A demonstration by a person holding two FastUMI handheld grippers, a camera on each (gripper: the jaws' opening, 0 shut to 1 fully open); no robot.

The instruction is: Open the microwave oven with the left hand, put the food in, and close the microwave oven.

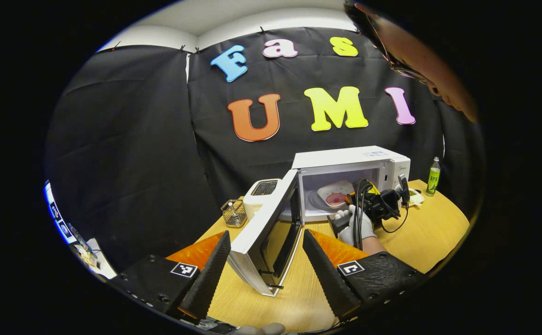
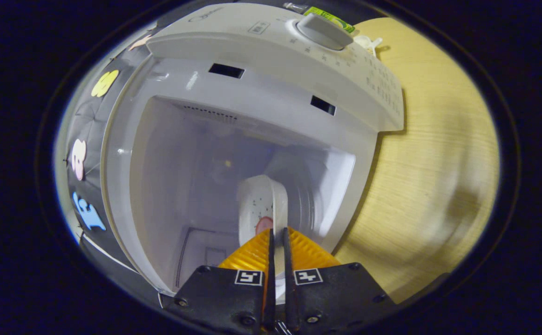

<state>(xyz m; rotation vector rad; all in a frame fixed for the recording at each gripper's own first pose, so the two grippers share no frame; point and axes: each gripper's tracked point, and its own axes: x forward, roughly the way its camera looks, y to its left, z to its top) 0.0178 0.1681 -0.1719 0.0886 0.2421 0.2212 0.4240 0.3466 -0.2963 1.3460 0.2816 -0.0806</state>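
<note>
The right gripper (image 2: pixel 276 246) has its two fingers drawn almost together on the near rim of the white plate (image 2: pixel 258 204), which carries a pink piece of food (image 2: pixel 264 224); in the right gripper view the plate reaches straight ahead of the fingertips along the gripper's own line, into the cavity of the microwave oven (image 2: pixel 271 60). The left gripper view shows the same thing from farther off: the plate (image 1: pixel 336 191) is past the oven's opening and over the turntable, though whether it already rests there or hangs just above cannot be told. The relation the next move seems to turn on is the one between the left gripper (image 1: pixel 266 260) and the open door (image 1: pixel 271 228). That gripper's jaws stand wide apart and hold nothing, and the door's free edge lies right between and just ahead of them, swung out toward the camera (the left is plainly the nearer hand for closing). The gloved hand (image 1: pixel 355 222) holding the right gripper lies across the doorway, so the door probably cannot swing shut until the plate is let go and that hand draws back along the same line over the wooden table (image 1: pixel 434 228).
</note>
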